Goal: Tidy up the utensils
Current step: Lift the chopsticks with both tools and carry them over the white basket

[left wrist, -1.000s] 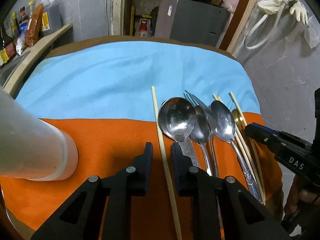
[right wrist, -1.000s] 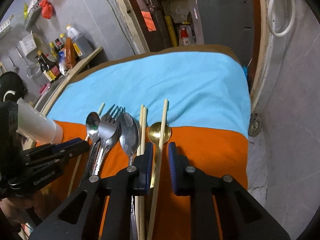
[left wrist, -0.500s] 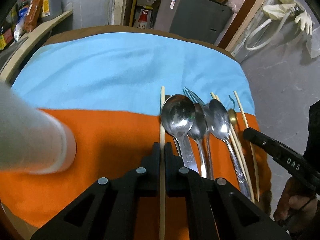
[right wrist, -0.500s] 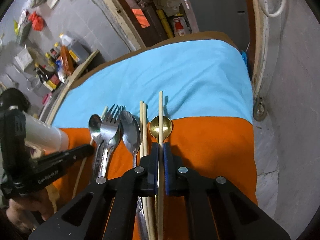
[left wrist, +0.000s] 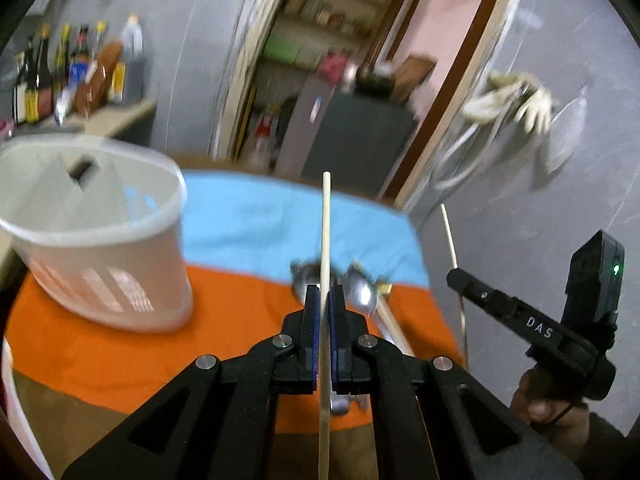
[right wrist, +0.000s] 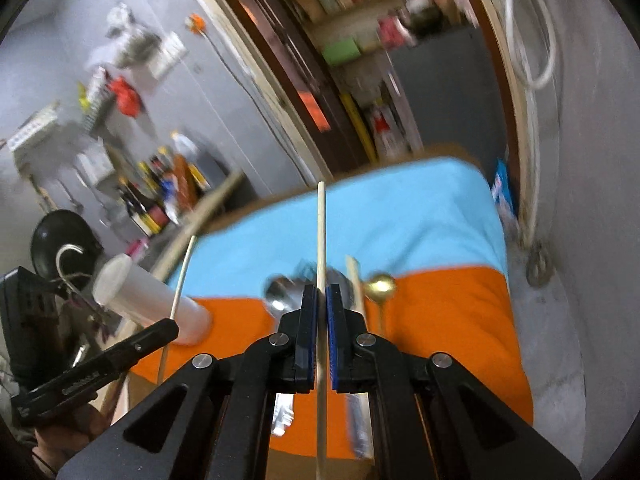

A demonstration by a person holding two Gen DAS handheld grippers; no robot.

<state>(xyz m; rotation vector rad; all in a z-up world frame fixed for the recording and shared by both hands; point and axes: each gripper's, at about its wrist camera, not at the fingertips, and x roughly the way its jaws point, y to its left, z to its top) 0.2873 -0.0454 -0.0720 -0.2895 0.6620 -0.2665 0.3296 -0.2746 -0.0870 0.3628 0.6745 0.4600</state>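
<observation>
Both grippers have closed on a chopstick apiece and lifted them clear of the cloth since a second ago, when the sticks still lay flat among the cutlery. Left gripper [left wrist: 324, 300] has its fingers clamped on one pale chopstick [left wrist: 325, 232], which juts forward past the blue pads and also trails back under the camera. Right gripper [right wrist: 321, 300] pinches a second chopstick [right wrist: 320, 236] the same way, gripped partway along its length so neither end droops much.

Each stick is a thin, straight, round rod of light wood or bamboo, smooth and matte; a pinch across so narrow a shaft looks likely to let it pivot, which probably explains the mid-length hold.

Left behind on the tabletop, draped in a soft orange cloth [right wrist: 448, 320] and a blue one [right wrist: 400, 216], are shiny steel spoons [left wrist: 362, 292], a small brass-coloured spoon [right wrist: 380, 284] and another chopstick [right wrist: 354, 276], all blurred.

A translucent white plastic holder [left wrist: 104, 240], oval-rimmed with slotted sides, stands on the orange cloth to the left, seemingly the destination. Judging by this, sorting has only begun
</observation>
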